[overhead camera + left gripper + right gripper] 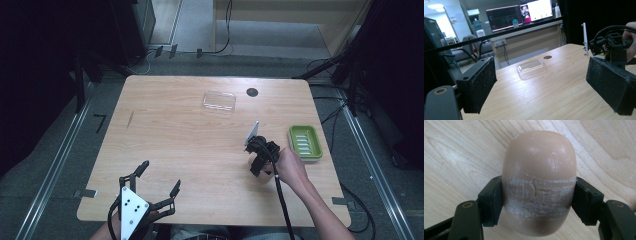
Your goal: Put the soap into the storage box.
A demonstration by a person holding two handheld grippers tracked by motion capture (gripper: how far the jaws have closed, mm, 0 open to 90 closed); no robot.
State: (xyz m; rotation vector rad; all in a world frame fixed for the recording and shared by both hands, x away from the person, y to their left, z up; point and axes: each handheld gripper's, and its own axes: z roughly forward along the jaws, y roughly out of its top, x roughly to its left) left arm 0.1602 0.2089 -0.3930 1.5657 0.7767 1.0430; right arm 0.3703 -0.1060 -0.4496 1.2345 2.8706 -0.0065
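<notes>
A tan oval soap bar [539,162], scuffed white across its middle, sits between the two black jaws of my right gripper [537,202], which is shut on its sides just above the wooden table [190,150]. In the high view the right gripper [260,167] points down at the table's right side, held by a hand, and it hides the soap. A green soap dish [317,145] lies just to its right. My left gripper [161,176] stands open near the front left edge, its pads [482,83] wide apart with nothing between them.
A clear plastic lid [219,101] lies at the far middle of the table and also appears as a clear lid [531,68] ahead of the left jaws. A dark round hole [252,92] sits beside it. The right gripper's cable trails toward the front edge.
</notes>
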